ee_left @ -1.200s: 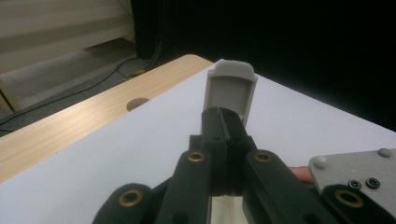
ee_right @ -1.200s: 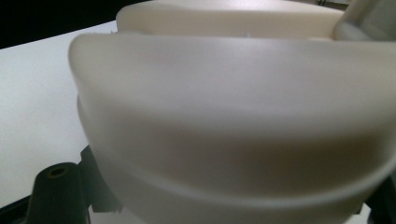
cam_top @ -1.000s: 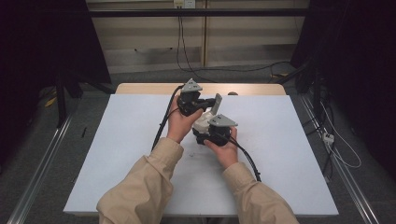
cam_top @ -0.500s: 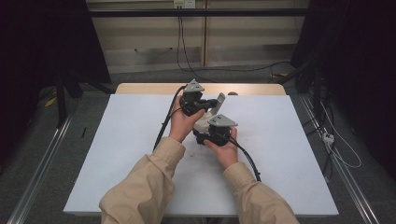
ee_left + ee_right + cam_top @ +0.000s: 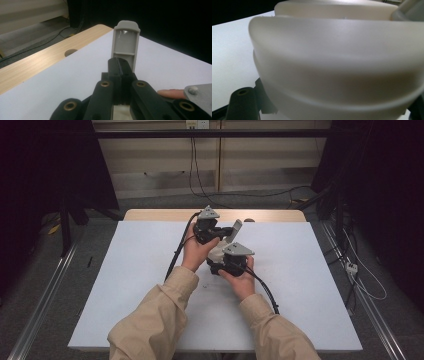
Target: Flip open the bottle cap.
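White sheet covers the counter (image 5: pixel 300 285), w/ a strip of bare wood along the far edge. High view: the left hand-held gripper (image 5: pixel 222 232) sits near the middle-far part of the counter, jaws pointing to the picture's right and clamped on a grey tab (image 5: pixel 235 228) that sticks up and tilts. The right hand-held gripper (image 5: pixel 220 261) lies just nearer the person, touching-close to the left one. Between the two is a whitish container (image 5: pixel 218 253), mostly hidden by the grippers and the hands. Both forearms in beige sleeves (image 5: pixel 155 320) come in from the bottom edge; a black cable (image 5: pixel 176 257) trails from the left one.

Left gripper view: the two black jaws stand pressed together, no gap seen, pinching the lower end of the grey tab (image 5: pixel 125 45), which rises upright beyond them and looks like a flat latch w/ a rounded top. Behind it the white sheet, then the wood edge (image 5: pixel 37 62) w/ a round hole (image 5: pixel 70 52). A fingertip (image 5: pixel 171 93) and a grey plate corner of the other gripper show at lower right.

Right gripper view: the whitish container (image 5: pixel 337 65) is right up against the lens, blurred, its curved ribbed wall across nearly the whole frame. Jaw tips are hidden behind it, but they look clenched on that container; exact contact pts can't be made out. White sheet at left.
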Available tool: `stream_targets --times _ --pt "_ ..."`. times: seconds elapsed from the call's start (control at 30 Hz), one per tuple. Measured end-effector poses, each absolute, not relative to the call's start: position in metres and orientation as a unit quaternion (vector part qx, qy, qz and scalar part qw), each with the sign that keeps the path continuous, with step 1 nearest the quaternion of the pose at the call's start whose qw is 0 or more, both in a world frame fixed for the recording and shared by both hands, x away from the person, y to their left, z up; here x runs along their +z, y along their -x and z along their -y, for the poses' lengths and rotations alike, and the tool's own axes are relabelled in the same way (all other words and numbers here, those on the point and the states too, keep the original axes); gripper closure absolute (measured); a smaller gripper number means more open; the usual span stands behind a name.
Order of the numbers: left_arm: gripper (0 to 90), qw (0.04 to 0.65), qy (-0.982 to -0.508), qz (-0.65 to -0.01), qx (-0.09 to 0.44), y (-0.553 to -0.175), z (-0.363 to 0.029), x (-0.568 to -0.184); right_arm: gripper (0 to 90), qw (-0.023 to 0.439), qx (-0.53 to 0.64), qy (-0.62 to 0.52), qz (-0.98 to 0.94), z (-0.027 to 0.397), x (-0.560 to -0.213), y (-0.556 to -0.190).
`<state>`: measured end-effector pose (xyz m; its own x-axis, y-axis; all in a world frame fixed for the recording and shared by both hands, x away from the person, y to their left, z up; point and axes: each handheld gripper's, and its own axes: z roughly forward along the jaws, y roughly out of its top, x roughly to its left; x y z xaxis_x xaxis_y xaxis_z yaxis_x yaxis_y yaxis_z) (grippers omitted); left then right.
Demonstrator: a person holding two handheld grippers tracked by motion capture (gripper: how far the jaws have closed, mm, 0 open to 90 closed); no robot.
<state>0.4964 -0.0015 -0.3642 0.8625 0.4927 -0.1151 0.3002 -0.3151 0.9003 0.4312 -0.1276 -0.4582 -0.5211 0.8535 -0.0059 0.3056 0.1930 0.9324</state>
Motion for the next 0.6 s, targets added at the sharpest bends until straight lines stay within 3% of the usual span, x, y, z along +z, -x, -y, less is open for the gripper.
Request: stream_targets --times 0.6 --pt "90.0 0.527 -0.81 -0.24 0.091 -0.4992 0.006 -0.3682 18.8 0.279 0.492 -0.401 -0.721 0.1277 -0.4585 -0.4311"
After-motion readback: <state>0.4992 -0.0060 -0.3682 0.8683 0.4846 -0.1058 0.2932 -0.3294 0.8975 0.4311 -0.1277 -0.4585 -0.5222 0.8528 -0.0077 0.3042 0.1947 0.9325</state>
